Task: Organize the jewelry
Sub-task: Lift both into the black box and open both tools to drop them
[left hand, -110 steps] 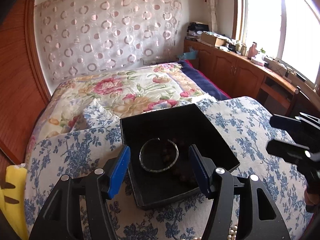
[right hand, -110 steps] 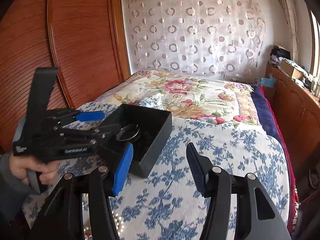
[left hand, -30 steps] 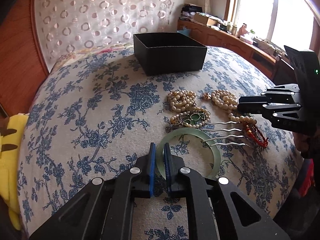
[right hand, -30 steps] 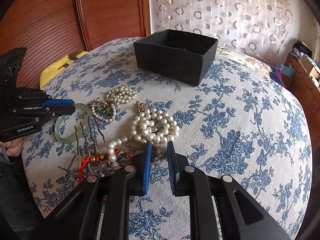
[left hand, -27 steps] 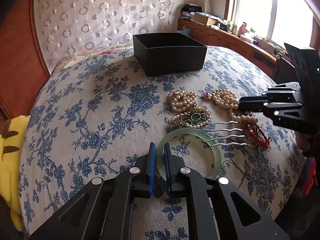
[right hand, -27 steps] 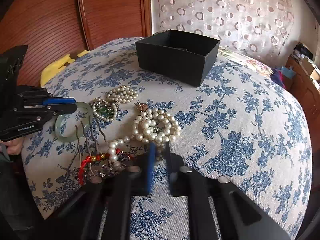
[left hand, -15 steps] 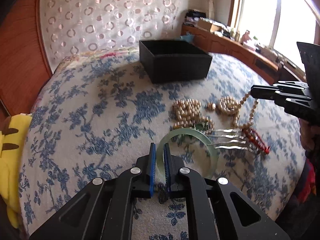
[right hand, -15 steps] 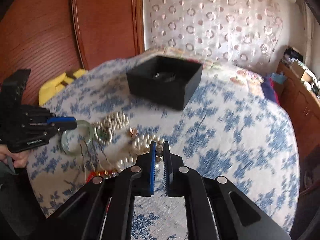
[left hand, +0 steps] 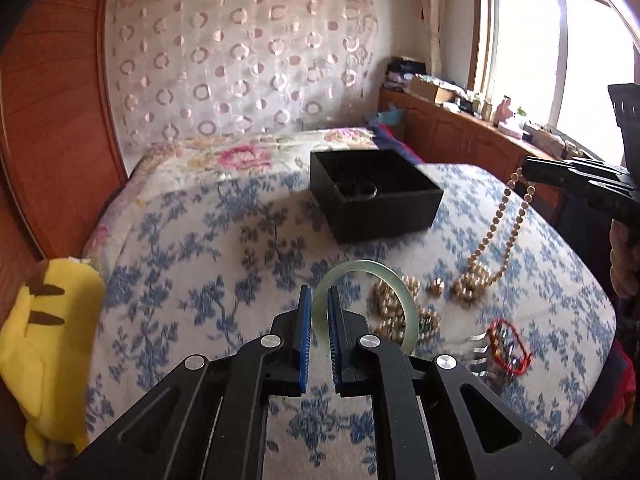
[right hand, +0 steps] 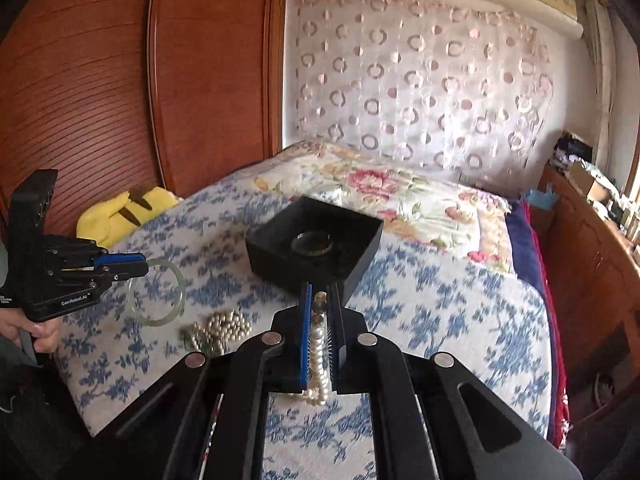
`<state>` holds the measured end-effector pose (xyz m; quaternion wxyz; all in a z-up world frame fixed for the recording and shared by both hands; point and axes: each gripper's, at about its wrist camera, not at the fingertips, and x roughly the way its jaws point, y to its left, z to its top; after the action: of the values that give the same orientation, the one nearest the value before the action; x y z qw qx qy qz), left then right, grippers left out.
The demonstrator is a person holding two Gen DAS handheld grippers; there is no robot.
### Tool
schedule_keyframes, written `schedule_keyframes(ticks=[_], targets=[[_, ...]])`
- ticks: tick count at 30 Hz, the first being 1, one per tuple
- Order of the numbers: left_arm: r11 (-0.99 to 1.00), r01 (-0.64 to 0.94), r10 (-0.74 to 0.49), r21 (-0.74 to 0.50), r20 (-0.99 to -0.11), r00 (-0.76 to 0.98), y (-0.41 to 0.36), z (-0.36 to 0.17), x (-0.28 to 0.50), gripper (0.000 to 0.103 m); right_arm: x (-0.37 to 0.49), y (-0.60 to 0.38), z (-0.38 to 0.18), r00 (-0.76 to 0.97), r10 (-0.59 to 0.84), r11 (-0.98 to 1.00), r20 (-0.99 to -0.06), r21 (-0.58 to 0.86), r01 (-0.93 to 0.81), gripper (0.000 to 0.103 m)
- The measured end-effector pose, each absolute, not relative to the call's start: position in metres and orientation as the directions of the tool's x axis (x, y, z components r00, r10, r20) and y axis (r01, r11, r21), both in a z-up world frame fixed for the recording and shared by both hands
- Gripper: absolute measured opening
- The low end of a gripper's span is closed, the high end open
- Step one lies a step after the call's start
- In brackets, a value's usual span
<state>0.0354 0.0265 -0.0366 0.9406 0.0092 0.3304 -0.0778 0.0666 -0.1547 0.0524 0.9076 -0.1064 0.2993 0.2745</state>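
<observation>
My left gripper is shut on a pale green jade bangle and holds it above the blue-flowered bedspread; the bangle also shows in the right wrist view. My right gripper is shut on a pearl necklace, which hangs from it with its lower end still in a heap on the bed. A black open box stands ahead of both grippers, with a bracelet inside.
More pearl strands, a red beaded bracelet and silver hairpins lie on the bedspread. A yellow plush toy lies at the left bed edge. A wooden cabinet stands along the window on the right.
Both grippers have risen. The left has lifted the jade bangle off the bed. The right has pulled the pearl necklace up so that it hangs. Both now face the black box.
</observation>
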Motion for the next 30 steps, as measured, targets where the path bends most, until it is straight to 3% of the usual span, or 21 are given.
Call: schedule_keyframes(ticks=[30], targets=[[0.986, 0.168, -0.154, -0.019, -0.516, 0.843, -0.001, 0.015, 0.093, 0.007, 0.101, -0.135, 0.133, 0.721, 0.506, 0.809, -0.473, -0.029, -0.587, 0.008]])
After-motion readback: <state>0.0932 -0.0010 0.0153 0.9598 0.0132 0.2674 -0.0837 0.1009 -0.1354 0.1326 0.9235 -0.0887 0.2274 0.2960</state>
